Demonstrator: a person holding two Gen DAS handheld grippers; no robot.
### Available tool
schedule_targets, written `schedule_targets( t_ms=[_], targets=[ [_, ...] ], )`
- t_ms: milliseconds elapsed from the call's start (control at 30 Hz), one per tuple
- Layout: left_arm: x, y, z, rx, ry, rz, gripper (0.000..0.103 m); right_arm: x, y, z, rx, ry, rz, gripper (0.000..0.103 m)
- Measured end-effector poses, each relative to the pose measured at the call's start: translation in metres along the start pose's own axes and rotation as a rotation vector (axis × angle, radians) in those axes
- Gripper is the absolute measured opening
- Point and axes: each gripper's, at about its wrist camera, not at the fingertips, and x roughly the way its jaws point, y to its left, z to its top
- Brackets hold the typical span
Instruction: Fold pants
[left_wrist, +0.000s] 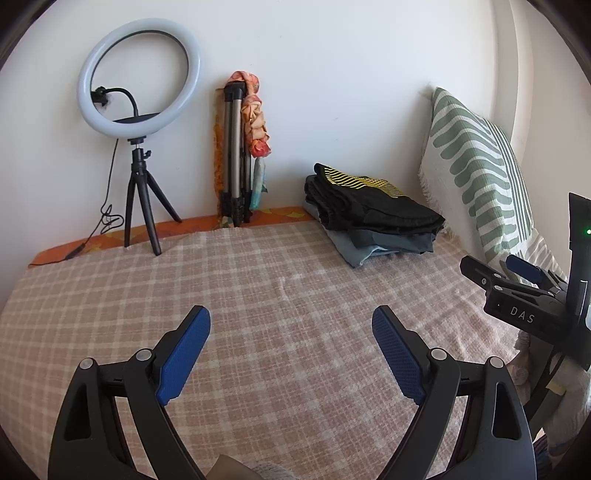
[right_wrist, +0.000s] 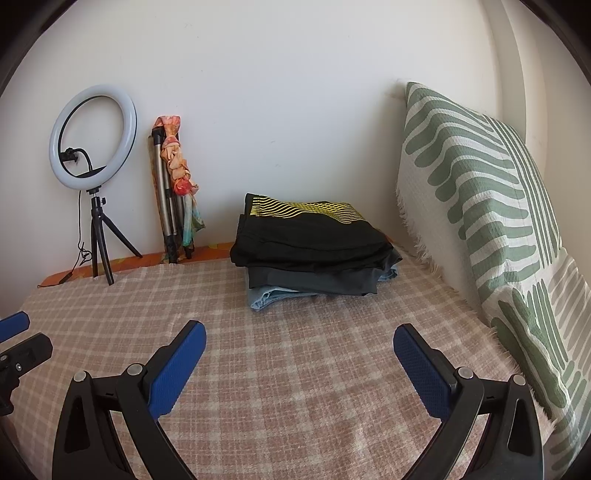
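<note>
3 folded garments sit in a stack (right_wrist: 317, 251) near the bed's (right_wrist: 258, 369) far right corner, close to the wall and just beside the green-striped pillow (right_wrist: 491, 206). On top lie black pants (right_wrist: 314, 232) with a yellow wave print, below them a dark grey piece (right_wrist: 314, 282), and at the bottom a pale blue denim one (right_wrist: 266, 297). The top pair looks light, soft and limp, so in my judgement it will sag and unfold if lifted by 1 corner. The denim is likely stiffer and heavier. A sound hold would be the waistband edge, 1 gripper at each end, which keeps the cloth flat.

Both grippers hover over the bare checked blanket (left_wrist: 258, 280) near the bed's front edge, well apart from the stack. The left gripper (left_wrist: 291, 354) has its jaws spread wide with nothing between them, and so does the right gripper (right_wrist: 299, 365). Whether any unfolded pants lie outside these views cannot be told.
</note>
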Motion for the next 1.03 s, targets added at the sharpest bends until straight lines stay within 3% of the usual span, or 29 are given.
schedule_targets(
  t_ms=[800, 1033],
  targets=[
    [-0.0034, -0.0022, -0.0011, 0.019, -0.025, 0.038, 0.09, 0.0005, 0.0014, -0.001, 0.005, 0.011, 0.01, 0.103],
    [-0.003, -0.0045, -0.0014, 0.02, -0.021, 0.01, 0.09, 0.0008, 0.0015, -0.0012, 0.004, 0.013, 0.011, 0.103]
  ],
)
